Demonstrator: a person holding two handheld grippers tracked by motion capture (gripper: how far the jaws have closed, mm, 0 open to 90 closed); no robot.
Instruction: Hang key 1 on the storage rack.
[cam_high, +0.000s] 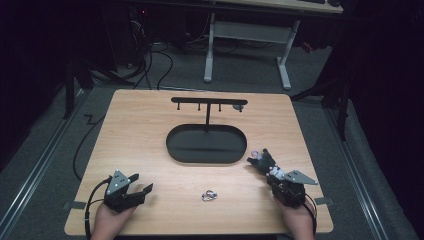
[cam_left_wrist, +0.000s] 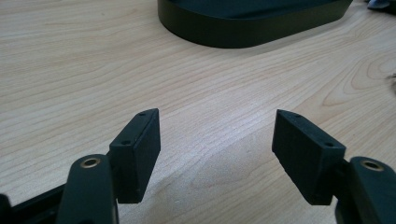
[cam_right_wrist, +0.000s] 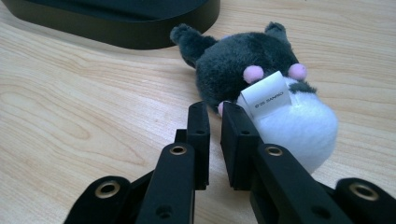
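**Plush beside narrow jaws, not between them: risk of a push instead of a pick**

Right gripper (cam_right_wrist: 215, 109): jaws narrow, only a slim gap, nothing seen clamped along it. Grey-and-white plush toy (cam_right_wrist: 233, 65) lying on the bench (cam_right_wrist: 70, 107), pressed against the outer face of the right-hand jaw and reaching ahead of the tips. White label (cam_right_wrist: 265, 94) just above that jaw. A small pink bit right at the tips; cannot tell whether pinched or merely touching.

Left gripper (cam_left_wrist: 217, 113): jaws wide, empty, bare wood between them, black stand base (cam_left_wrist: 247, 28) well ahead.

Possible trouble from here, as a judgement:

- Closing now: likely to catch air, or at best a tuft or the label, with the soft body outside the gap. A hold on fluff alone apt to slip on lifting.
- Advancing with jaws this narrow: likely to shove the toy ahead toward the stand base (cam_right_wrist: 116, 28), close in front and to the left of the tips, wedging it against the rim.
- Soft, rounded body: prone to rolling away from a one-sided touch.
- Small metal ring (cam_high: 208, 195), off to the left of the right jaws on open bench: easily swept by a careless sideways move.
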